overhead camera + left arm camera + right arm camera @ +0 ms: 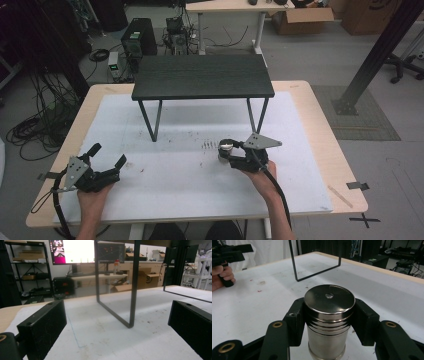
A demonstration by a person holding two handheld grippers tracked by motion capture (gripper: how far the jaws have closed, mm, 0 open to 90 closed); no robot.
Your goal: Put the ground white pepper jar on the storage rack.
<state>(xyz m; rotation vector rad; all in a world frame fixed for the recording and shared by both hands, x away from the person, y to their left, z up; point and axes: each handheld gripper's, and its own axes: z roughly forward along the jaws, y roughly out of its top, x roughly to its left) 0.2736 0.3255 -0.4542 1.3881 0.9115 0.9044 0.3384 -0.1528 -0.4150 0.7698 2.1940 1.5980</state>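
Gripping the steel cylinder [327,322] is the step you're on: your right gripper [227,152] has both jaws pressed against its sides just under the lid, as the right gripper view shows. The cylinder stands upright on the white mat [190,175], in front of the small black table [202,76] and near its right legs; whether its base is touching the mat or just off it, I can't tell. Your left gripper [107,156] sits well apart at the mat's left side, jaws spread wide with nothing between them, pointing toward the black table's near leg frame [113,312].

Judging from this, grasp looks done, transport not started. Next move probably calls for a straight lift, keeping the cylinder vertical, since the polished metal could slip in the pads if you tilt. If it's headed for the black tabletop, you need to clear the front edge before moving forward. Left hand has no job yet; keep it out of the path.
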